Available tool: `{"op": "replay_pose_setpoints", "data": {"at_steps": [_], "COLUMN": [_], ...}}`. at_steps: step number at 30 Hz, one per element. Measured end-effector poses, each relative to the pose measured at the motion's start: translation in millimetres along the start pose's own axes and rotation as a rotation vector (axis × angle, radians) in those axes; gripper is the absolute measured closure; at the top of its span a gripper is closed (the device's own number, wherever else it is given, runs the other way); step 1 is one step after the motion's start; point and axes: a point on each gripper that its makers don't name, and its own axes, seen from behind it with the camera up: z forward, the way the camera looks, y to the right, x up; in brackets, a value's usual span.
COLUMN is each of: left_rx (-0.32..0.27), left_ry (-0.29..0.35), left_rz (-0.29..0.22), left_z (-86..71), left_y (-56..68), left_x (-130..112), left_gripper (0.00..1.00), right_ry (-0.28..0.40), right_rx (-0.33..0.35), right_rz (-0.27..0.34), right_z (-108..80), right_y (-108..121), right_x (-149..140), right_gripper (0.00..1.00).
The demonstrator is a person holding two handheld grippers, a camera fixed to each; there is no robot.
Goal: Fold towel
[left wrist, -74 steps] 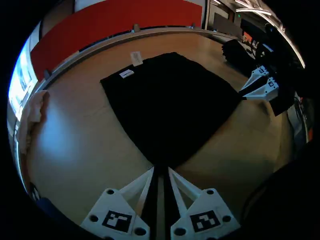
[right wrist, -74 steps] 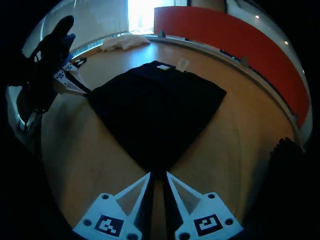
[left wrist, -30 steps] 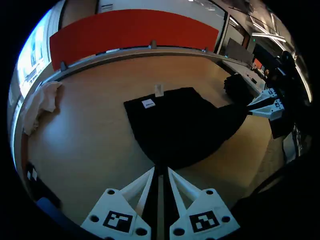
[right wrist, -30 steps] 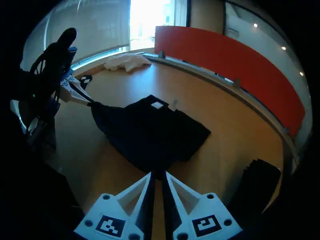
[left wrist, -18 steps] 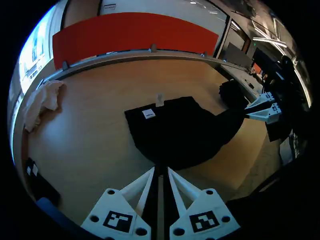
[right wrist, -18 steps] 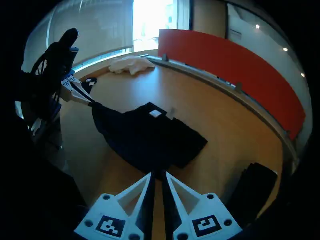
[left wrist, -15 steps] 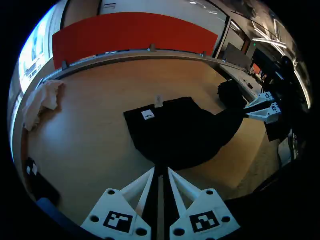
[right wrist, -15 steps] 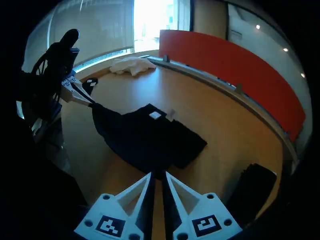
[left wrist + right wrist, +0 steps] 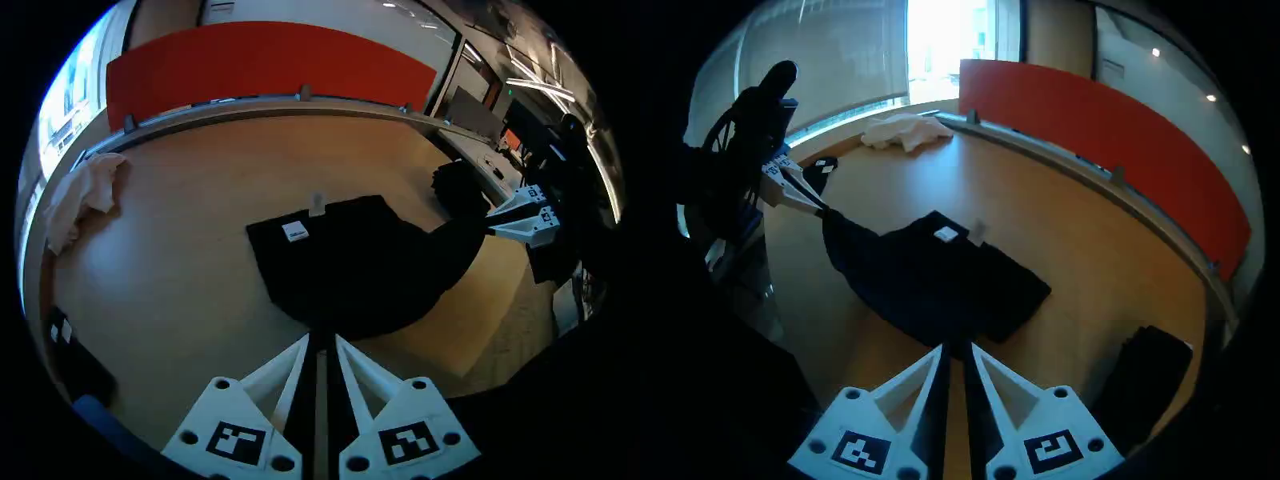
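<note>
Right now the black towel [image 9: 360,256] lies partly on the wooden surface [image 9: 176,264] in front of the long red divider [image 9: 264,64]. The half nearer the divider rests flat, and the two corners farthest from the divider are held up off the wood.

In the left gripper view, the left claw [image 9: 322,340] has its two white fingers drawn almost together. The dark cloth of one raised corner is pinched between them. From this corner the towel fans out toward the divider.

In the same view the right claw [image 9: 488,228] stands off to the side, about as far from the divider as the left one. Its tips are clamped on the other raised corner, and the cloth runs from them in a taut, sagging edge.

The right gripper view shows the same grip from the other end. The right claw's fingers [image 9: 938,376] are closed on the towel's near point. Farther off, the left claw pinches its corner above the surface.

A small white label [image 9: 295,231] sits on the flat part of the towel, on the edge toward the divider. A second pale tag [image 9: 318,202] stands just beyond that edge, closer to the divider.

A crumpled cream cloth [image 9: 80,192] lies on the surface near one end of the divider, well apart from the towel. A dark heap [image 9: 458,182] rests near the divider's other end, close to the right claw.
</note>
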Motion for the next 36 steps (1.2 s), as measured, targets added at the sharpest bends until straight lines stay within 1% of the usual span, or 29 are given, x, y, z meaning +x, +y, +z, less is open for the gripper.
{"op": "replay_pose_setpoints", "data": {"at_steps": [5, 11, 18, 36], "left_rx": [-0.004, 0.004, -0.005, 0.036], "left_ry": [0.005, 0.015, 0.031, 0.056], "left_rz": [-0.014, -0.021, -0.051, -0.042], "left_z": [2.6, 8.1, 18.1, 54.5], "left_y": [-1.1, -6.4, -9.7, -35.6], "left_x": [3, 10, 20, 46], "left_gripper": [0.93, 0.93, 0.93, 0.93], "right_ry": [-0.001, -0.006, -0.018, -0.028], "right_rx": [-0.002, -0.004, -0.015, -0.045], "right_rz": [0.000, 0.004, 0.004, 0.031], "right_z": [3.4, 9.3, 20.1, 55.4], "right_y": [2, 7, 18, 49], "right_x": [2, 2, 0, 3], "right_gripper": [0.89, 0.89, 0.89, 0.89]}}
